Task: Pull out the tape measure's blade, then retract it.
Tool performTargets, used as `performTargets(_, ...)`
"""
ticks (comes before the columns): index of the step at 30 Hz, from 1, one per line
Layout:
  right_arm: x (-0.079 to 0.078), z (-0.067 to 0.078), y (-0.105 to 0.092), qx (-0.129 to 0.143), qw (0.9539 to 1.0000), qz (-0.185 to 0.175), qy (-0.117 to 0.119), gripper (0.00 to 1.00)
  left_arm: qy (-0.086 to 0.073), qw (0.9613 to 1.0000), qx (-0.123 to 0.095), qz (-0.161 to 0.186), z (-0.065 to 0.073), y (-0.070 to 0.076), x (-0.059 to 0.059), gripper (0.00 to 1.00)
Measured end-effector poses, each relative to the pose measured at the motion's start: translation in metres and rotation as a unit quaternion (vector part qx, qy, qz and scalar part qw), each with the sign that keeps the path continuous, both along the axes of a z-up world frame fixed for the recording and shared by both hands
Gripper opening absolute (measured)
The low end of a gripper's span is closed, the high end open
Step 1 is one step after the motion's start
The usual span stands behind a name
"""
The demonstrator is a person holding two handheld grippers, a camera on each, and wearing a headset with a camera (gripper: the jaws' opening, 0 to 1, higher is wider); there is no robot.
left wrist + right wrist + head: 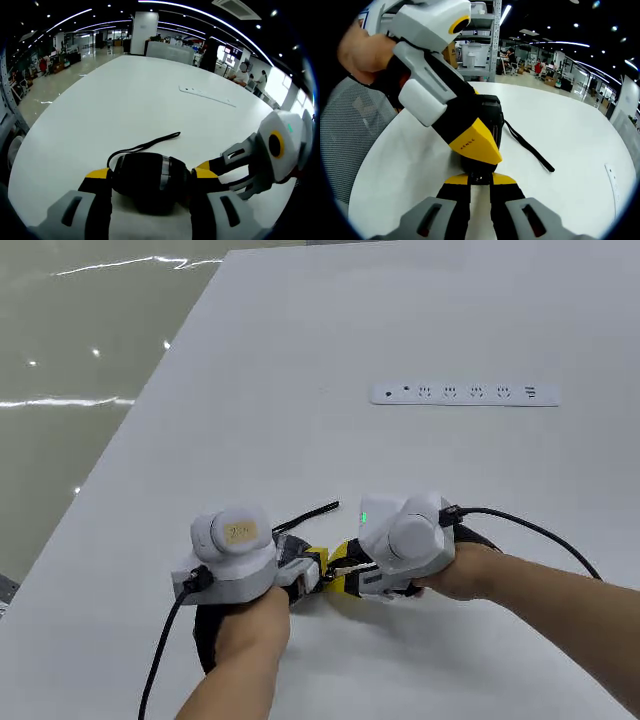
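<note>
I am in a big bright hall with a shiny floor [60, 390] at 9 o'clock. The white table [300, 360] is smooth, so things can slide on it. A power strip [465, 393] lies at 1 o'clock. The tape measure [489, 117] is at 6 o'clock, near me. My left tongs [151, 174] squeeze its hard black case. My right tongs [480, 179] are narrow and pinch the blade tip [480, 175], I think. The blade looks thin and springy, so I must grip tight.

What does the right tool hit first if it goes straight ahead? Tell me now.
The tape measure: its black case sits directly beyond the right tool's tips, which seem closed on its blade end. The left tool holds that case.
</note>
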State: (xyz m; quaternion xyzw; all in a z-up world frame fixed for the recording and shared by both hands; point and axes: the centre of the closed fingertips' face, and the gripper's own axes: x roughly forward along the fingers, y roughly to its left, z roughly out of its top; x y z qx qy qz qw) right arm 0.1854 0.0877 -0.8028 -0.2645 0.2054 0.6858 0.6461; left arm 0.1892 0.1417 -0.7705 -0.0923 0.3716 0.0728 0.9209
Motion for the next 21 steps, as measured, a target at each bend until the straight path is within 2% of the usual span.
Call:
performTargets(11, 0.0002, -0.0022, 0.0007, 0.006, 0.9999, -0.012, 0.002, 0.14, 0.003, 1.0000, -0.002, -0.005, -0.0004, 0.0003, 0.0012, 0.60)
performTargets(19, 0.0005, -0.0012, 0.0005, 0.009, 0.9997, -0.022, 0.004, 0.15, 0.001, 0.9990, -0.044, -0.008, -0.0003, 0.0021, 0.0020, 0.60)
performTargets(21, 0.0014, -0.0020, 0.0006, 0.008, 0.9997, -0.022, 0.002, 0.15, 0.001, 0.9986, -0.052, -0.007, -0.0012, 0.0063, 0.0032, 0.60)
